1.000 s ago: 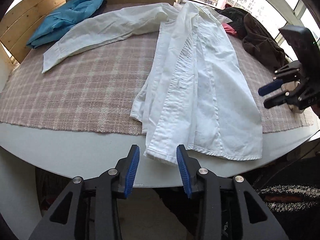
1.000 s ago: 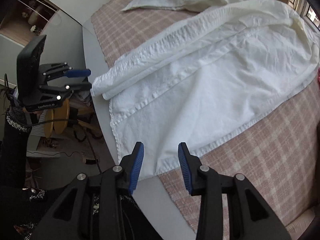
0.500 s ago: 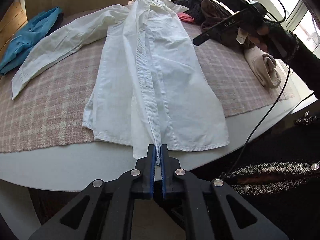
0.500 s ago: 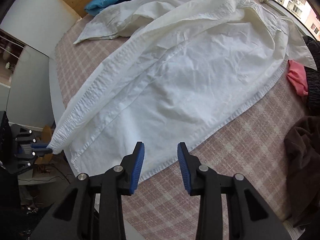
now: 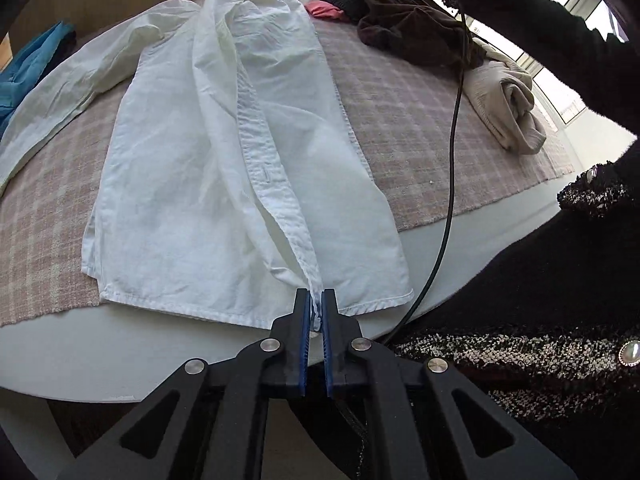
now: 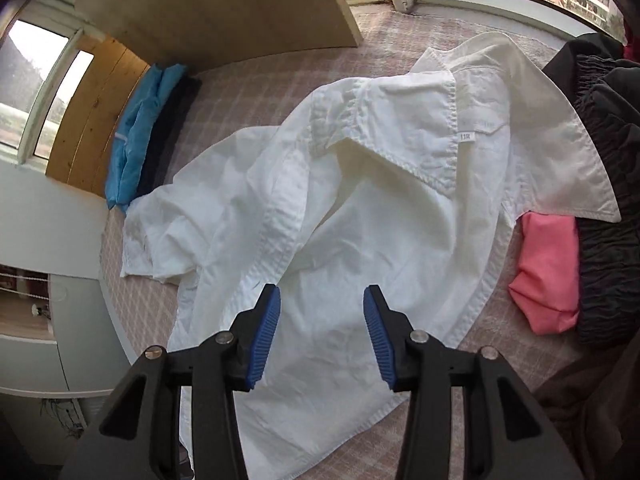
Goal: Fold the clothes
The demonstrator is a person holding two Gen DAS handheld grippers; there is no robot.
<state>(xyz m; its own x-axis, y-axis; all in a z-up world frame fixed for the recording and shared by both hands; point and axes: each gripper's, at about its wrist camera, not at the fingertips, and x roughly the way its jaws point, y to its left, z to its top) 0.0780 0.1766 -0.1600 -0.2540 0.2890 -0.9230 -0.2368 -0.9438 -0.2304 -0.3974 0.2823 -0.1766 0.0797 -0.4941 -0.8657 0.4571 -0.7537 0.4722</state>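
Left wrist: left claw (image 5: 316, 312) clamped on white shirt (image 5: 248, 168) hem (table edge), right claw (image 6: 322, 330) apart above collar.

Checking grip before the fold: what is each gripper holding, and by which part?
The left gripper pinches the white shirt at the bottom end of its button placket. The right gripper is open, holding nothing.
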